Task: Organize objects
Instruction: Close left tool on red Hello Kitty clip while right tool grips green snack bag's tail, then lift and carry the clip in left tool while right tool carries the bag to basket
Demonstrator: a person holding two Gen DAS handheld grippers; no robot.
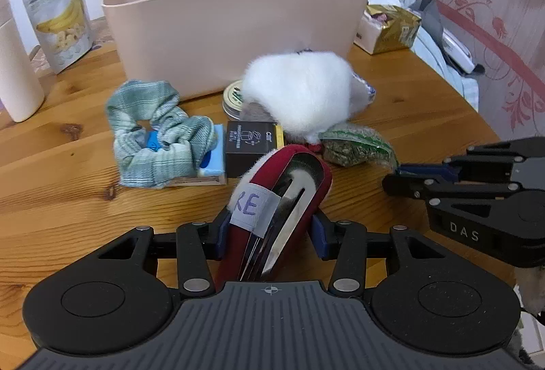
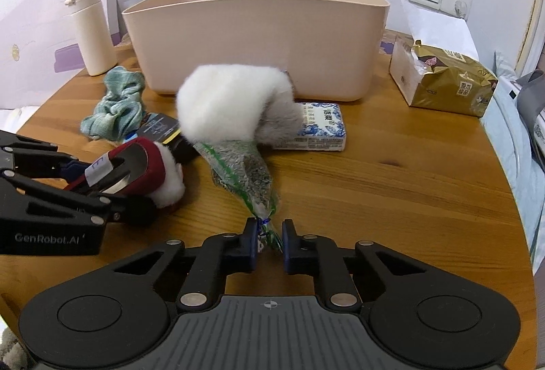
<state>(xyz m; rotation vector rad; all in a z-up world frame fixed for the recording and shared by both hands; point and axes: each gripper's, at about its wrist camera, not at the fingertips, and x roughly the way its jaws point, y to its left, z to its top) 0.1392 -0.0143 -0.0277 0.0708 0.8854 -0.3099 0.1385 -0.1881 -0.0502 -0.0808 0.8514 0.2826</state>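
Observation:
My left gripper (image 1: 270, 230) is shut on a red hair clip (image 1: 282, 199) with white fur trim and a taped label; it also shows in the right wrist view (image 2: 133, 165). My right gripper (image 2: 269, 239) is shut on the tied end of a clear bag of dried herbs (image 2: 238, 169), seen in the left wrist view (image 1: 354, 145) too. A white fluffy pompom (image 2: 224, 104) rests over the bag. A beige bin (image 2: 259, 32) stands open behind the pile.
On the wooden table (image 2: 391, 193) lie a green scrunchie (image 1: 153, 131), a black box (image 1: 253, 145), a round tin (image 1: 233, 99) and a blue-and-white tissue pack (image 2: 320, 128). A cream bottle (image 2: 92, 29), a banana-chip pouch (image 1: 59, 19) and a gold bag (image 2: 449, 80) stand around the bin.

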